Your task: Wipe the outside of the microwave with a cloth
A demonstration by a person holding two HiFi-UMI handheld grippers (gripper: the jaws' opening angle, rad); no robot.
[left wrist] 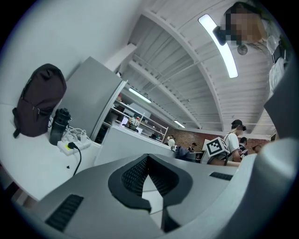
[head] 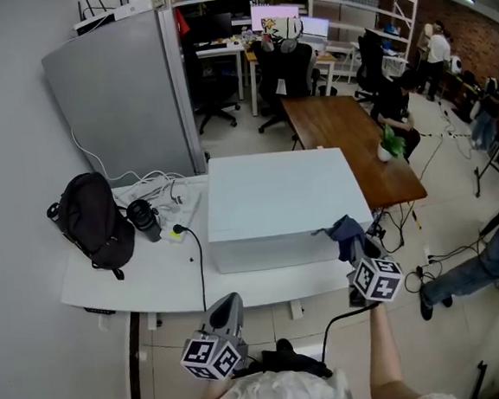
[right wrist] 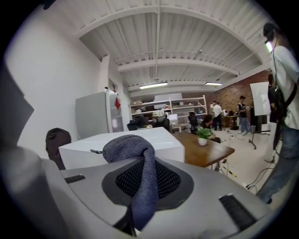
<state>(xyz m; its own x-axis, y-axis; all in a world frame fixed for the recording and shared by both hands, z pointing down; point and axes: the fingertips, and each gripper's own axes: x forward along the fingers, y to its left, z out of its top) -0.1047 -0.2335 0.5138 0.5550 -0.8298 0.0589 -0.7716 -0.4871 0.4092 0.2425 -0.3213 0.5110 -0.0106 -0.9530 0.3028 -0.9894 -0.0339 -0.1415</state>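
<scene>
Microwave [head: 275, 192] sits on the right half of the white table [head: 143, 277]. Its long sides run parallel to the table's front edge, and its right side reaches close to the table's right edge. The near face looks plain; no door details can be made out.

Open room: a bare strip of table lies in front of the microwave along the front edge, and a wider bare area lies to its left, crossed by a black cable [head: 200, 264] running from the power strip [head: 174, 233] to the front edge. Backpack [head: 91, 219] and a black bottle [head: 144, 219] stand towards the left rear.

Right gripper [head: 356, 250]: jaws clamped on the blue cloth [head: 346, 229], which is at the microwave's front right corner and bunched above the jaws.

Left gripper [head: 228, 302]: jaws together, nothing between them, held low just off the table's front edge, well apart from the microwave.
</scene>
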